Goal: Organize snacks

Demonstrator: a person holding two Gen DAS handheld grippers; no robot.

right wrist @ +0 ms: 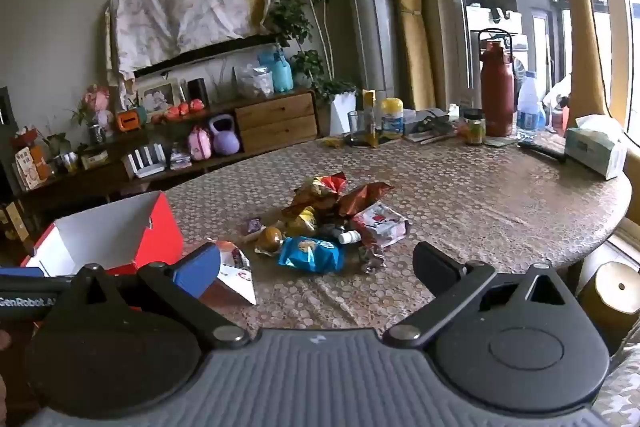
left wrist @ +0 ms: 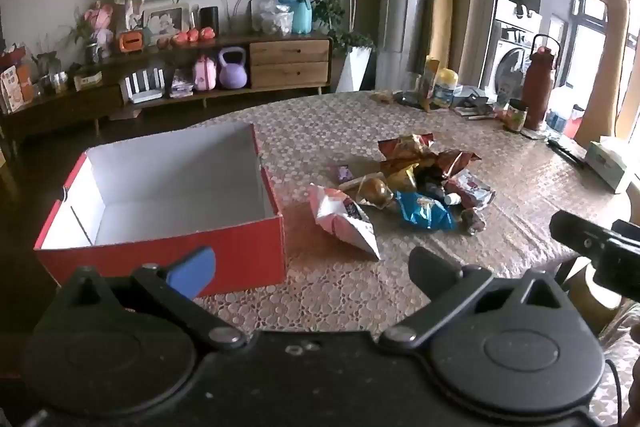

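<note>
Patterned cloth covers the round desk. Left gripper and right gripper: jaws wide, nothing between them, both above the near edge. Snack pile lies ahead of both, apart from the jaws. Red box stands left of the pile, open, white interior showing no contents.

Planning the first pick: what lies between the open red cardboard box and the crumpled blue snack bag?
Left wrist view: a white-and-pink snack bag lies on the tablecloth between the red cardboard box and the blue snack bag.
</note>
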